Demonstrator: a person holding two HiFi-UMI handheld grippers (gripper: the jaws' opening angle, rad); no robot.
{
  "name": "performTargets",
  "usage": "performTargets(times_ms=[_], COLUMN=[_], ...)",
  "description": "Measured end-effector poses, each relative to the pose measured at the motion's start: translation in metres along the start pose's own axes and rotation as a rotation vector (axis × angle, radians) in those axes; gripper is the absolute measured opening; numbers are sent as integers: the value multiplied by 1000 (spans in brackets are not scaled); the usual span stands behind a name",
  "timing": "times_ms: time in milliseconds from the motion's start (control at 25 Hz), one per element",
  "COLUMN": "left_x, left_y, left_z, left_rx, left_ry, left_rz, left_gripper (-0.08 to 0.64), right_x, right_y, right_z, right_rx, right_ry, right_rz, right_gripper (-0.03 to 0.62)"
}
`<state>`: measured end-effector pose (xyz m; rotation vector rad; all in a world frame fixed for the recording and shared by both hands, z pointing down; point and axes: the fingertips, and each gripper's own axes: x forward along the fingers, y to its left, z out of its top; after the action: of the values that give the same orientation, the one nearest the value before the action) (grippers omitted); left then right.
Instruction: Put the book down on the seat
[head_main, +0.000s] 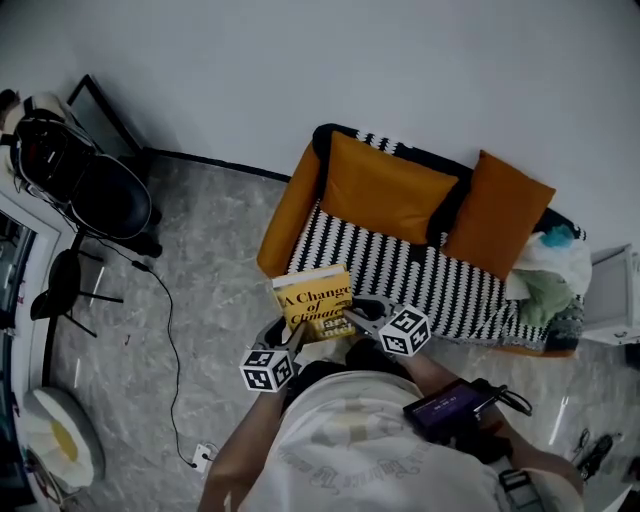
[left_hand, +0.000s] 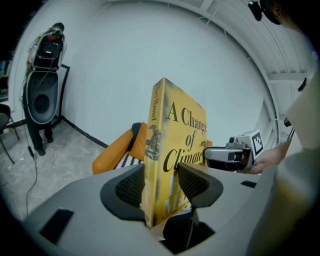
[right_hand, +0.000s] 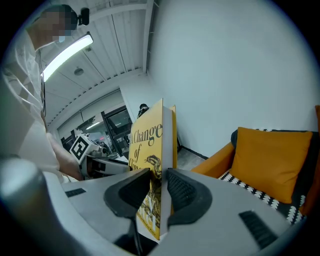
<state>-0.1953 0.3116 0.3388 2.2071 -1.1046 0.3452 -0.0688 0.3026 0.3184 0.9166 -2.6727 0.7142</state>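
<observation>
A yellow book (head_main: 316, 301) titled "A Change of Climate" is held in the air in front of the sofa seat (head_main: 420, 270), which is black-and-white striped with orange arms. My left gripper (head_main: 293, 341) is shut on the book's (left_hand: 170, 155) lower left part. My right gripper (head_main: 357, 318) is shut on the book (right_hand: 152, 165) from the other side. In the left gripper view the right gripper's marker cube (left_hand: 252, 142) shows behind the book. Both sets of pads press the covers.
Two orange cushions (head_main: 385, 190) (head_main: 498, 212) lean on the sofa back. Bundled cloth (head_main: 548, 275) lies at the seat's right end. A black chair (head_main: 95, 190) and a cable (head_main: 168, 330) are on the marble floor at left. A round pad (head_main: 60, 440) lies bottom left.
</observation>
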Motion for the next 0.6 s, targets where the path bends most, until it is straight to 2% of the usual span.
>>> performTargets(times_ms=[600], left_x=[98], left_y=[3], left_z=[40], left_rx=[-1], left_ry=[72], left_rz=[-17], left_gripper=[219], right_x=[8], right_y=[-100], right_z=[25], right_rx=[58], right_ry=[14], right_rz=[-20], right_gripper=[120])
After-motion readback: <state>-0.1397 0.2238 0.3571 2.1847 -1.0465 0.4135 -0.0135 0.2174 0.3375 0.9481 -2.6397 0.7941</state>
